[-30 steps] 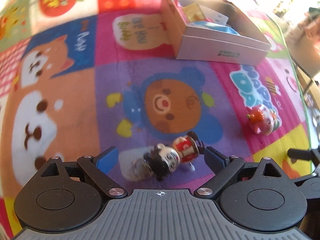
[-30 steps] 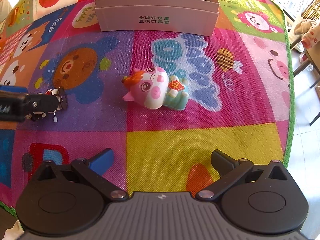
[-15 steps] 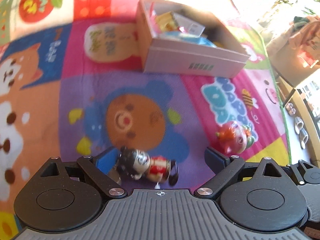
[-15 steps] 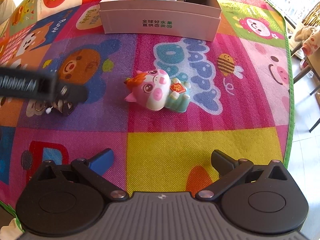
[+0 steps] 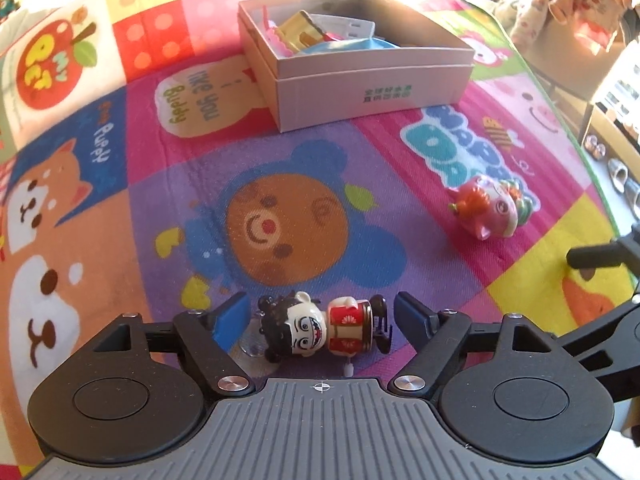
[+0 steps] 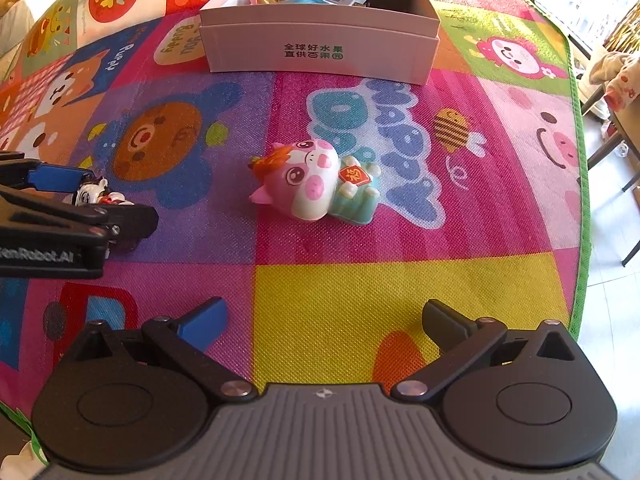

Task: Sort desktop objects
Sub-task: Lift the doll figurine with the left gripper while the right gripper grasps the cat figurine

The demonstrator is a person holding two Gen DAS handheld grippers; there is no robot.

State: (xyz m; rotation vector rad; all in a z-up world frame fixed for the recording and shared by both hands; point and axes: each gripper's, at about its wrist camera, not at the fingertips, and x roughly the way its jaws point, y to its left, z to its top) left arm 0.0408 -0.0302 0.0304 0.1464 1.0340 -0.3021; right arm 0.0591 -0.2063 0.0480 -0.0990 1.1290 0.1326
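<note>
Jaws of the left gripper point(image 5: 320, 316) stand spread on either side of the small wind-up figure point(image 5: 324, 328), and they have just been closing in on it; a sliver of mat shows at each end of the toy, so the pads do not seem to press it yet. It lies on its side on the purple bear square of the play mat point(image 5: 120, 240) that covers the tabletop, black-haired head toward the blue pad point(image 5: 232, 320), feet toward the dark one. Further right, the pink pig toy point(image 6: 316, 184) lies on its side on the magenta square, well apart from both grippers. At the right, the right gripper point(image 6: 324, 320) hangs with its jaws wide apart and empty over the yellow square, short of the pig.

Sorting looks partly done: the pale cardboard box point(image 6: 320, 52) at the far side of the mat already holds several items, while these two toys are left out. The step in hand seems to be the pinch on the figure. Both grippers tilt steeply down toward the mat, the left low over its toy.
</note>
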